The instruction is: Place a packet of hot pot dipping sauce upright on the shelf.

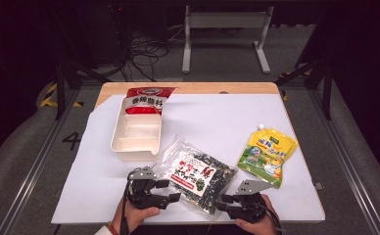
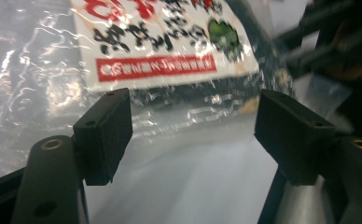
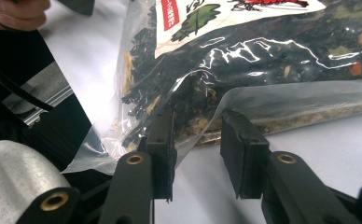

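Note:
A clear bag of dark dried seaweed [image 1: 198,174] with a white and red label lies flat near the table's front edge, between both hands. My left gripper [image 1: 171,191] sits at the bag's left side, open. In the left gripper view its jaws [image 2: 193,135] stand wide apart, and the bag [image 2: 160,46] lies just beyond them with nothing between them. My right gripper [image 1: 220,203] is at the bag's near right corner. In the right gripper view the jaws [image 3: 198,149] stand a little apart, with the bag's [image 3: 263,56] clear plastic edge reaching between them, not pinched.
A white divided tray [image 1: 117,129] stands at the back left, with a red and white packet [image 1: 146,100] propped in its far end. A yellow and green spout pouch [image 1: 268,154] lies at the right. A white sheet [image 1: 212,117] covers the wooden table.

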The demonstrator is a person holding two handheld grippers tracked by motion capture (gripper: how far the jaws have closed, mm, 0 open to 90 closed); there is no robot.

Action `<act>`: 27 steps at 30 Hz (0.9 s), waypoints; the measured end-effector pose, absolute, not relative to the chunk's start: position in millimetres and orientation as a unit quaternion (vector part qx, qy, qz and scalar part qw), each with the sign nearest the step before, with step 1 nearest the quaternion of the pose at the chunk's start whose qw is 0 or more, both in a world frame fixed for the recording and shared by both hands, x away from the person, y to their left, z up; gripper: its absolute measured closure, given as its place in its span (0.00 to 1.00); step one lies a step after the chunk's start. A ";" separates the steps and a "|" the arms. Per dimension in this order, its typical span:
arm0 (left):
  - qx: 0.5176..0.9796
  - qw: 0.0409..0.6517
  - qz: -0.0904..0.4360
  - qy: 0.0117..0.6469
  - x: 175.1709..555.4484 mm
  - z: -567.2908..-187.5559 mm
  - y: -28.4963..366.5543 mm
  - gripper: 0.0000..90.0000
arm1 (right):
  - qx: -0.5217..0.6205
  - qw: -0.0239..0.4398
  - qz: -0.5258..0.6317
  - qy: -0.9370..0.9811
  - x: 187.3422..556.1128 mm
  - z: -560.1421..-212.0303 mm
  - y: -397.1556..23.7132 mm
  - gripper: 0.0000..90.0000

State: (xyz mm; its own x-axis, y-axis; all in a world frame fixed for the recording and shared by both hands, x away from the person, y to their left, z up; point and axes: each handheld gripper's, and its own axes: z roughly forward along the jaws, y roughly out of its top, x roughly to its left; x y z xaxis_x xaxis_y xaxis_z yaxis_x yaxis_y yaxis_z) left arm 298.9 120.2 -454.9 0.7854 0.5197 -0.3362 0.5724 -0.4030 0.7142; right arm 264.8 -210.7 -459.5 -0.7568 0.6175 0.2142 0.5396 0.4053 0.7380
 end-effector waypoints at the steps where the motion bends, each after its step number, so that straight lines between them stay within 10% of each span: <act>1: 0.846 0.424 -0.025 0.321 294.4 -454.7 121.0 0.30 | 0.345 0.047 0.422 0.837 264.4 -459.4 -211.2 0.72; 19: 0.868 0.332 -0.036 0.367 301.3 -450.4 130.0 0.38 | 0.343 0.055 0.421 0.838 264.2 -455.9 -208.9 0.66; 27: 0.856 0.367 -0.011 0.365 298.7 -457.6 114.2 0.15 | 0.348 0.039 0.432 0.831 267.6 -456.5 -202.4 0.68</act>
